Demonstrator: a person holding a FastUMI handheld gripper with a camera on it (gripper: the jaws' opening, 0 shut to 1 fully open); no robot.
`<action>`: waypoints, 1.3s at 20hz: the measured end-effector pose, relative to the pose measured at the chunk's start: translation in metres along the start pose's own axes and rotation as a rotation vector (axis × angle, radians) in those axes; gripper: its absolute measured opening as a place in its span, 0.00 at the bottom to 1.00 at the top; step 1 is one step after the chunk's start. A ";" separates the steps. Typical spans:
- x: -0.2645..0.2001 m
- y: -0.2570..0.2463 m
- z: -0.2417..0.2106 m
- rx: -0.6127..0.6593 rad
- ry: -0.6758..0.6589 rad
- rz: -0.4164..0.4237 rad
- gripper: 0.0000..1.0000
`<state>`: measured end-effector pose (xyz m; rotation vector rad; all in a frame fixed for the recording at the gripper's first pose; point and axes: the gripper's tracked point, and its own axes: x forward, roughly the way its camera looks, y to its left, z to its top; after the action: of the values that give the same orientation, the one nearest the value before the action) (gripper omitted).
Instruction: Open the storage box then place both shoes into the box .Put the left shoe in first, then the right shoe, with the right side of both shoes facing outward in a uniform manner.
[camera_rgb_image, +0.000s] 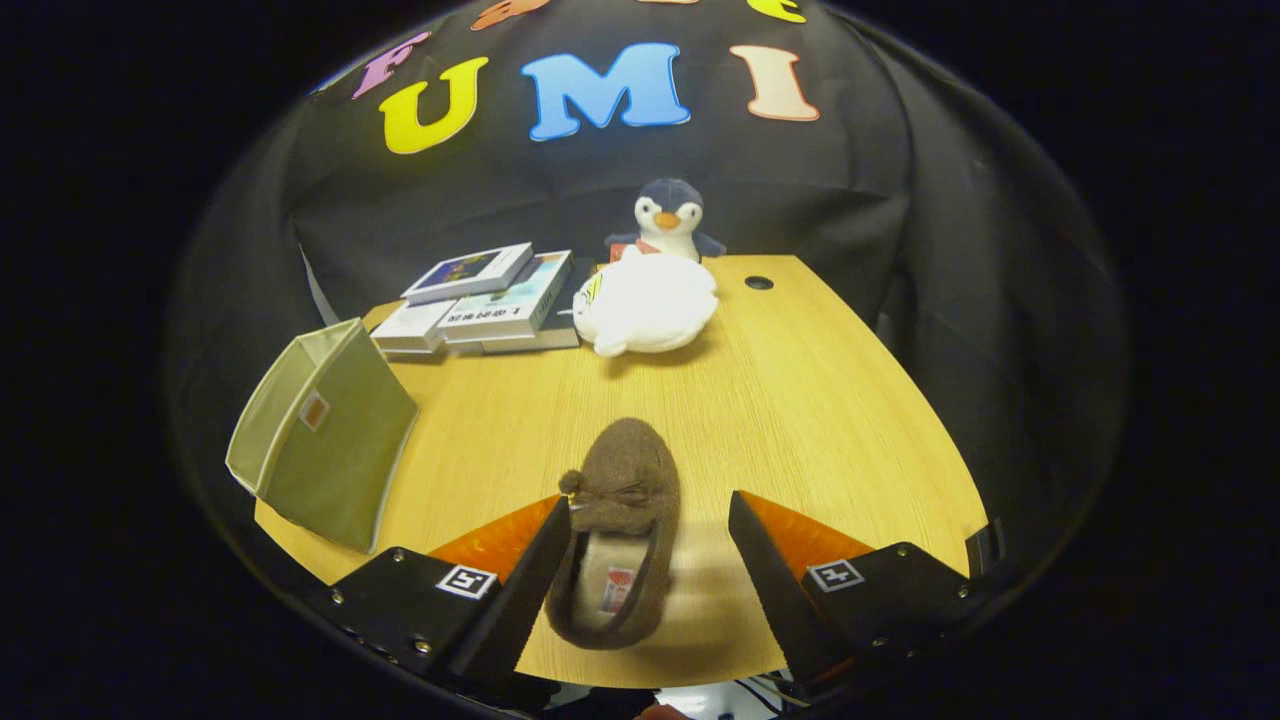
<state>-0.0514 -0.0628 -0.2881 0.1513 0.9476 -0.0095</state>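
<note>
Fingers: we see our gripper (650, 570) spread wide, with nothing clamped; the left finger (520, 590) sits right against the shoe's side, the right finger (770, 580) stands apart from it.
Shoe: brown fuzzy slipper (620, 520) lies between our fingers on the wooden table (800, 420), toe pointing away from us, heel toward us, opening up, a small bow across the top. We cannot tell whether it is the left or the right shoe.
Storage box: olive fabric box (325, 440) stands well to the left of the slipper near the table's edge, tilted, its open mouth turned to the left and up.
Handling: we judge the slipper light, soft and easily squashed, its fleece giving good friction. The collar around the opening or the sides at mid-length look like the best hold; the toe would just fold.
Box handling: soft walls, likely to slide or tip when a shoe is pushed in.
Beyond: white plush toy (645, 305), penguin toy (668, 222) and stack of books (490, 300) at the far side, clear of our path.
</note>
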 end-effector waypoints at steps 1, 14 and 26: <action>0.007 0.000 -0.009 -0.001 0.027 0.003 0.98; 0.062 0.001 -0.058 0.054 0.222 -0.002 0.53; 0.035 0.040 0.002 0.376 0.159 0.046 0.00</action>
<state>-0.0268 -0.0210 -0.3101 0.5280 1.0945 -0.1351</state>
